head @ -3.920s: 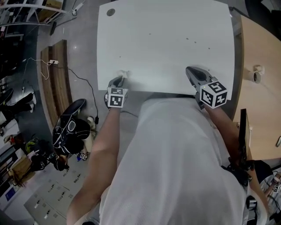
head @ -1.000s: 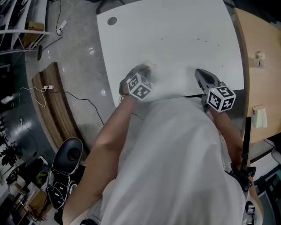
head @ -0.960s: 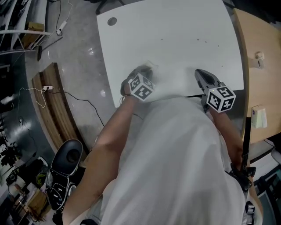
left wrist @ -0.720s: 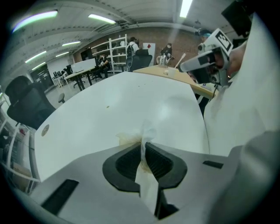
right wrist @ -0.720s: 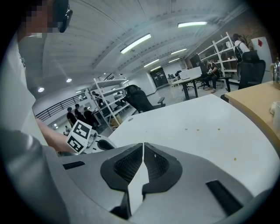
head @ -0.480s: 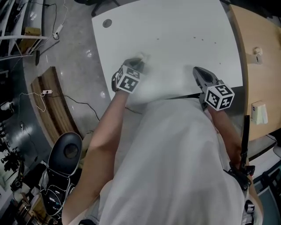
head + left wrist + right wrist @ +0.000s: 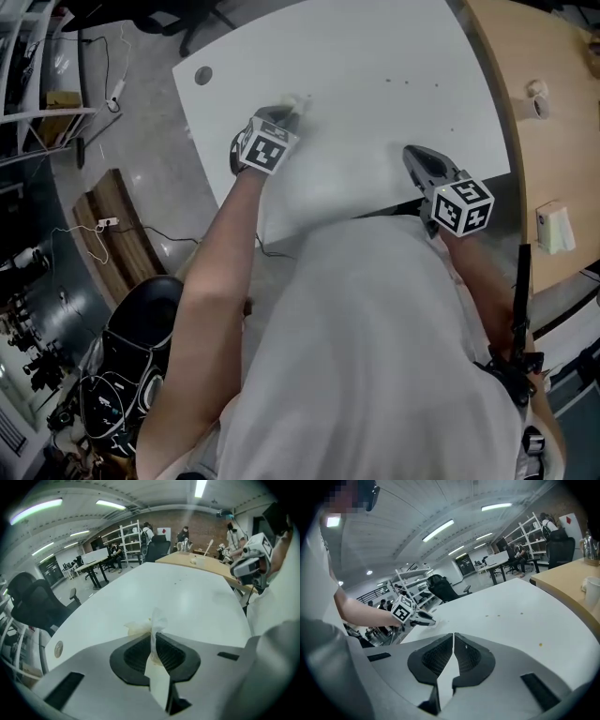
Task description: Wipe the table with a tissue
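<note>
Left gripper: pinches the tissue tight, down at the white table, near its far left side. Right gripper: pressed together, empty, by the near edge. Probably mid-wipe; small specks further right not yet reached. Pinch plain only in left gripper view; specks clearer in head view.
</note>
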`<state>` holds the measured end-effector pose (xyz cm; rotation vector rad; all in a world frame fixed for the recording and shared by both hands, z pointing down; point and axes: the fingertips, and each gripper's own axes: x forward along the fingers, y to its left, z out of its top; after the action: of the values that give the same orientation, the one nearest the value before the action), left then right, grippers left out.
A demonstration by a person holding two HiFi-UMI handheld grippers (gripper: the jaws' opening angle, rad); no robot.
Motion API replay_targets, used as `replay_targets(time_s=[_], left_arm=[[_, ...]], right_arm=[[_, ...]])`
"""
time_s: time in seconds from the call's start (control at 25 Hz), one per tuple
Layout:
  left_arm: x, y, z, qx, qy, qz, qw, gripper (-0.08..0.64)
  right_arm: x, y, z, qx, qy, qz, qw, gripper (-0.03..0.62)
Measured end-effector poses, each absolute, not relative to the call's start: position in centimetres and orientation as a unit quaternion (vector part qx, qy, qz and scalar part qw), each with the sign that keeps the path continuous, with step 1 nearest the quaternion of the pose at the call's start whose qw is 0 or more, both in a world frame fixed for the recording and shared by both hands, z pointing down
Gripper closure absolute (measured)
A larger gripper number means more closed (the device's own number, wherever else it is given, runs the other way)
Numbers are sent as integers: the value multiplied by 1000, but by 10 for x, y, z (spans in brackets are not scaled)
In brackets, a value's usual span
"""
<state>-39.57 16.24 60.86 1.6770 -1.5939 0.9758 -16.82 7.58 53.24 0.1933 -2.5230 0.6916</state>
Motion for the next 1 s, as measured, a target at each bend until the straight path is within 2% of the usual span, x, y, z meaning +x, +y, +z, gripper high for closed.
replay_targets(time_s=[0.44,1.0], left_arm=[[-421,140,634,605,-592,417,330,522],[-409,123,638,604,-573,437,340,523]], right_arm=[[-134,55,539,102,-923,275,249,572],[-88,15,541,104,-921,271,261,572]])
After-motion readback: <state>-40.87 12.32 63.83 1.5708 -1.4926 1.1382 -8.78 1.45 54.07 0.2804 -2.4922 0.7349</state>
